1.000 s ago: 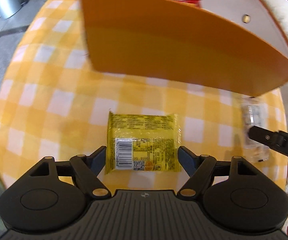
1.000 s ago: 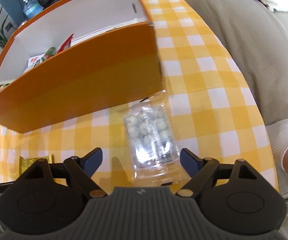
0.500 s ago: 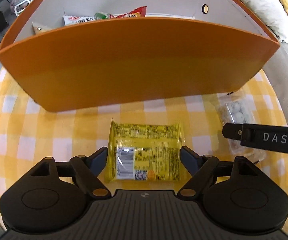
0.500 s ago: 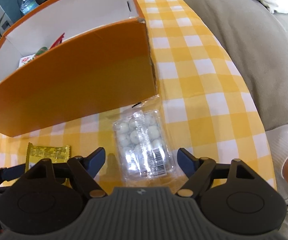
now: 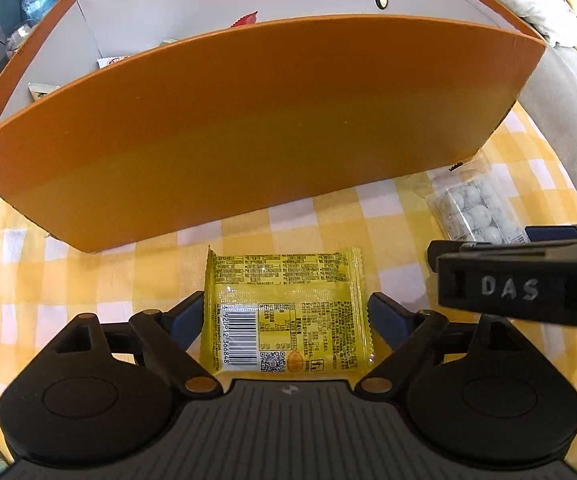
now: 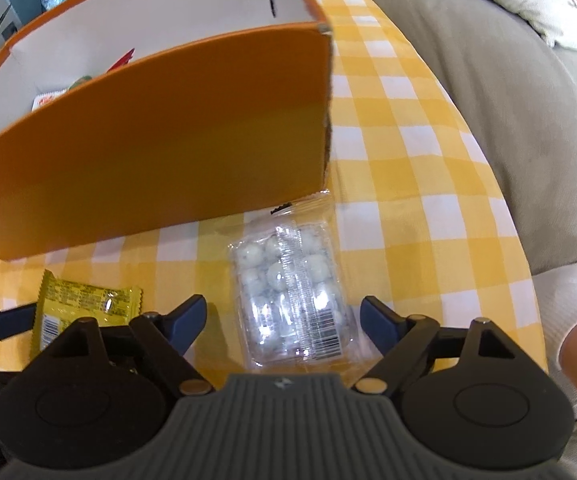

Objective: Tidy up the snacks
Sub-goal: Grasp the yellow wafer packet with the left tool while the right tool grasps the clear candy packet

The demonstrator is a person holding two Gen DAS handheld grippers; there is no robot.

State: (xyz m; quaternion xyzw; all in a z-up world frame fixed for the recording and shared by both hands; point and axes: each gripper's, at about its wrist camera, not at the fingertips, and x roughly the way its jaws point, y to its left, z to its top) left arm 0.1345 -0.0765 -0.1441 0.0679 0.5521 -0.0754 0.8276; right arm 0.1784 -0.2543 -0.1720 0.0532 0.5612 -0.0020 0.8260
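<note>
Left gripper: jaws wide, straddling the yellow packet without gripping it — barcode side up, long axis running away toward the orange box.
Right gripper: spread wide, either side of the clear candy pack, nothing held.
Only the right view: grey sofa.
Since earlier: both grippers sat lower and closer — the box's contents mostly hidden.

Glossy foil packet, matt cardboard box

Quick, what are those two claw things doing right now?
Left gripper: open, fingers either side of the yellow packet.
Right gripper: open around the clear candy pack.
</note>
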